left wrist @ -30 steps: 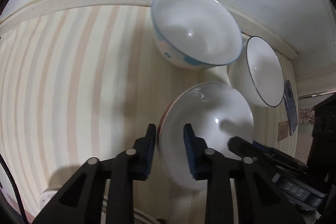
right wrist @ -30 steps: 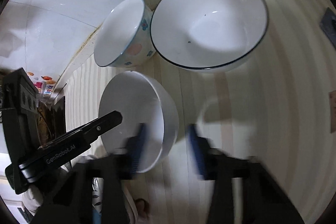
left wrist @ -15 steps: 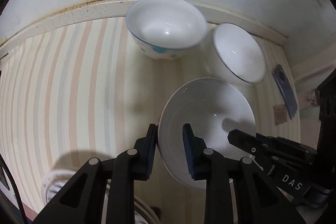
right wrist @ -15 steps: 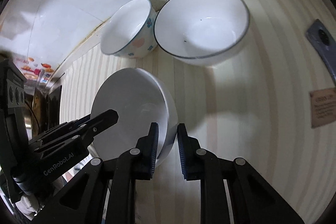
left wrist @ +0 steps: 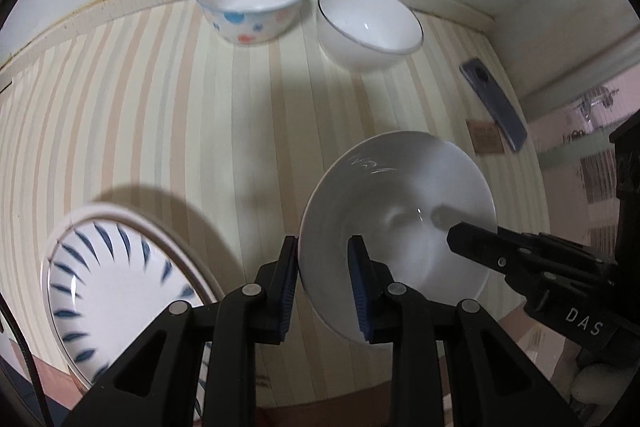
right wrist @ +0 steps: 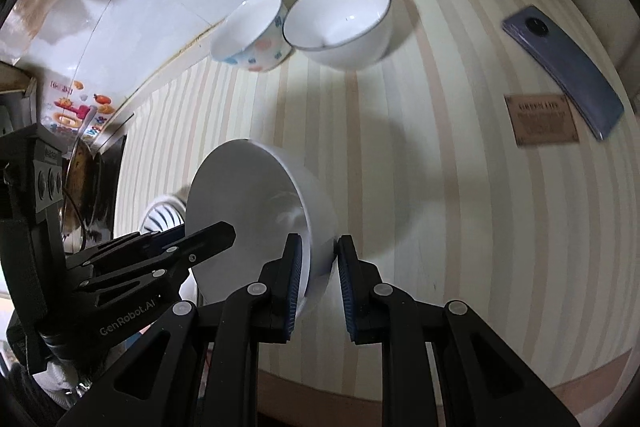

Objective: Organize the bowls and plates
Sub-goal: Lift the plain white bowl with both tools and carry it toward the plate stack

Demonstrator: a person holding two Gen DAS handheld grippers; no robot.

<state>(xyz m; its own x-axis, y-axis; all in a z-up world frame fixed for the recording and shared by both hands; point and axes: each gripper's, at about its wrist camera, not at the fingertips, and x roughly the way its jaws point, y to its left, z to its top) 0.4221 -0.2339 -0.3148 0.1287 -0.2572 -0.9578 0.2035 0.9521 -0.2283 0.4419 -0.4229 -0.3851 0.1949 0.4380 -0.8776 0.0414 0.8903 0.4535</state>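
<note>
**White bowl gripped at both rims above striped counter**

Left wrist view, left to right: a blue-leaf patterned plate (left wrist: pixel 116 291) lies at the near left corner of the striped counter (left wrist: pixel 132 107). The left gripper (left wrist: pixel 323 281) pinches the left rim of a plain white bowl (left wrist: pixel 396 211), one pad inside, one outside. The bowl is tilted and appears clear of the counter. The right gripper (right wrist: pixel 318 277) clamps the opposite rim in the same manner.

Along the back edge against the wall stand a spotted bowl (left wrist: pixel 252 7) and, just beside it on the right, a dark-rimmed white bowl (left wrist: pixel 370 25), tilted. Further right lie a brown card (left wrist: pixel 486 141) and a blue-grey phone (left wrist: pixel 494 103), the two just beside each other.
</note>
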